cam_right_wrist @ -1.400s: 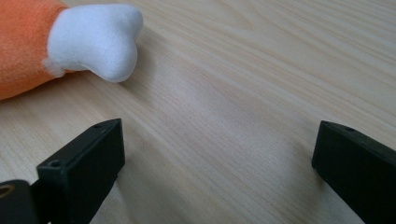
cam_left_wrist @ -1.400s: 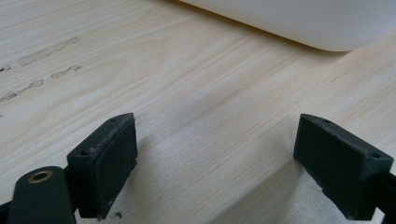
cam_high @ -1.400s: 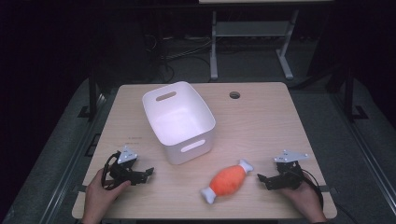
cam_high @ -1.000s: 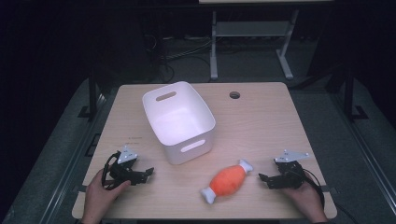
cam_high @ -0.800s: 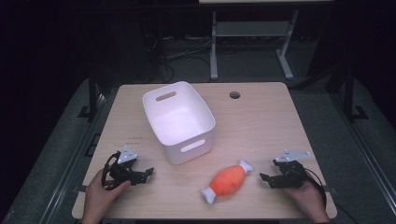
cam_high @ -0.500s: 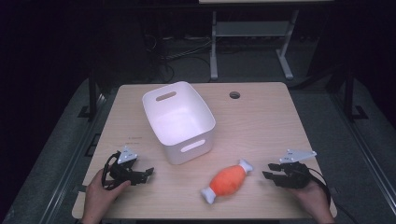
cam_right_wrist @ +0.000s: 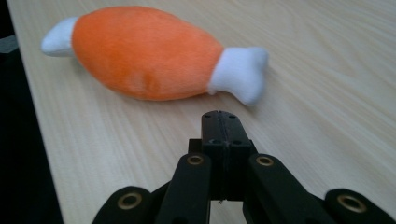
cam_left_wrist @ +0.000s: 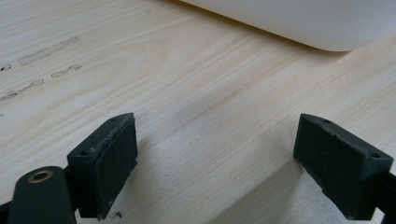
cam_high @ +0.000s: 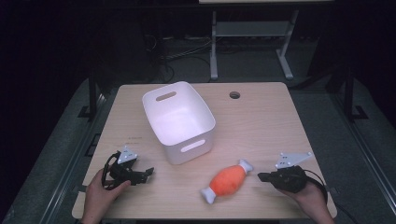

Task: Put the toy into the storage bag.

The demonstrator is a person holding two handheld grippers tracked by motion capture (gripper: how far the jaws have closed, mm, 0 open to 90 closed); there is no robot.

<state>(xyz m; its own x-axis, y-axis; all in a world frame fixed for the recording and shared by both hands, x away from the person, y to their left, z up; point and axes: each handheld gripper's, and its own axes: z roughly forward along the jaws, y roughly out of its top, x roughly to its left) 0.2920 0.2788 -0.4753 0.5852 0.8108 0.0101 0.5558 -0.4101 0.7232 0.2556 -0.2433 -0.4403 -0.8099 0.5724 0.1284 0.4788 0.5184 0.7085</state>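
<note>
An orange plush drumstick [cam_high: 227, 180] with white ends lies on the wooden table near the front, right of centre. My right gripper [cam_high: 261, 176] hovers just right of it, pointing at its white knuckle end [cam_right_wrist: 243, 74] and apart from it. Its jaws have just been closing and now stand shut [cam_right_wrist: 221, 126] with nothing between them. My left gripper [cam_high: 148, 172] rests low at the front left, open, with bare tabletop between its pads [cam_left_wrist: 215, 163]. The white bin [cam_high: 191, 149] stands empty just beyond it, and its lower wall [cam_left_wrist: 299, 18] shows in the left gripper view.
The table [cam_high: 266, 126] has a round cable hole [cam_high: 234, 95] near its far edge. A metal stand [cam_high: 252, 32] and cables sit on the dark floor behind. The table's front edge runs close under both hands.
The right gripper has lifted slightly and its jaws have closed on nothing. The left gripper, the drumstick and the bin have stayed where they were.
</note>
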